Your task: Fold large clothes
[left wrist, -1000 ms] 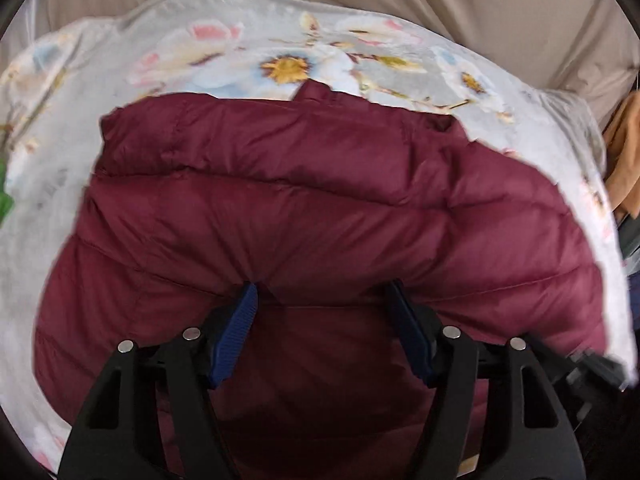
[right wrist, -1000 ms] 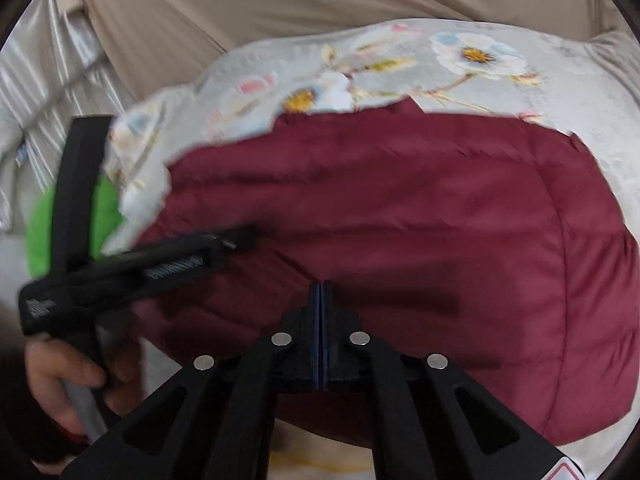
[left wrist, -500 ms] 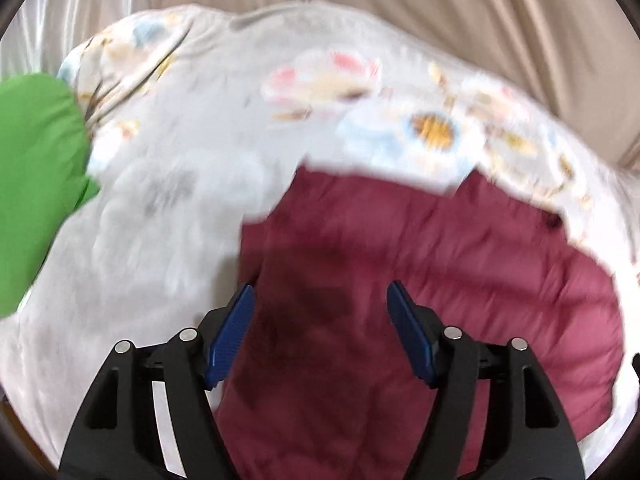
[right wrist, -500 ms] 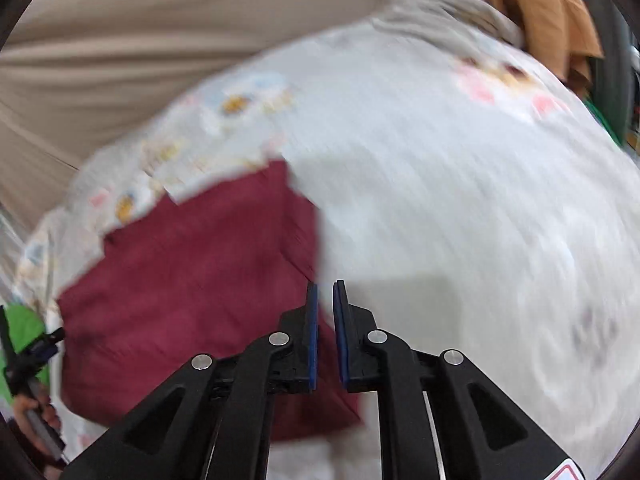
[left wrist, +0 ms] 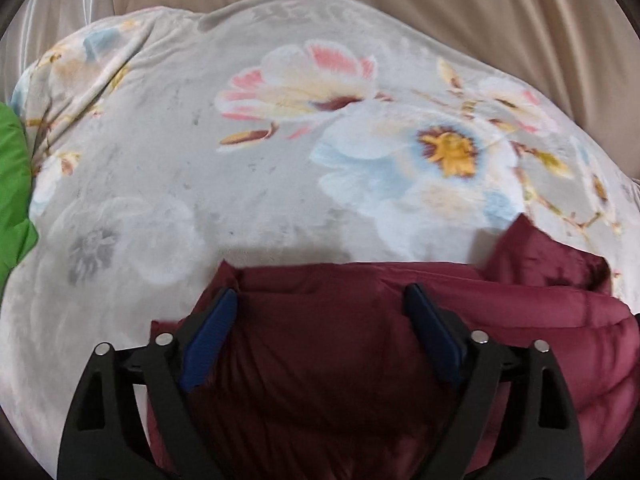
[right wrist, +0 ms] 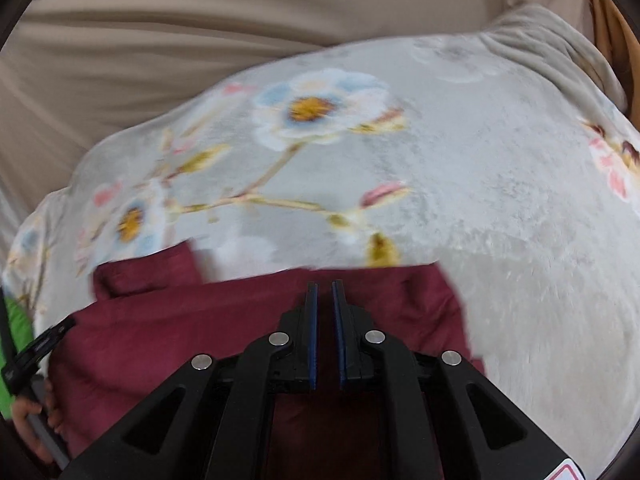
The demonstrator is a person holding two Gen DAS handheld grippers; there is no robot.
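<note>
The left gripper (left wrist: 320,320), jaws wide, and the right gripper (right wrist: 324,320), nearly closed on nothing, are best lowered evenly over the folded maroon quilted puffer jacket (left wrist: 520,320) so its far edge is pressed flat.

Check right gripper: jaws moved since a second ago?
Yes. The right gripper was clamped shut; now a narrow gap shows between its pads, over the maroon jacket.

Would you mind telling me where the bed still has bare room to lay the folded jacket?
The floral blanket is bare between the maroon puffer jacket and the beige curtain, and to the jacket's right. The left edge is crowded by a green garment.
</note>
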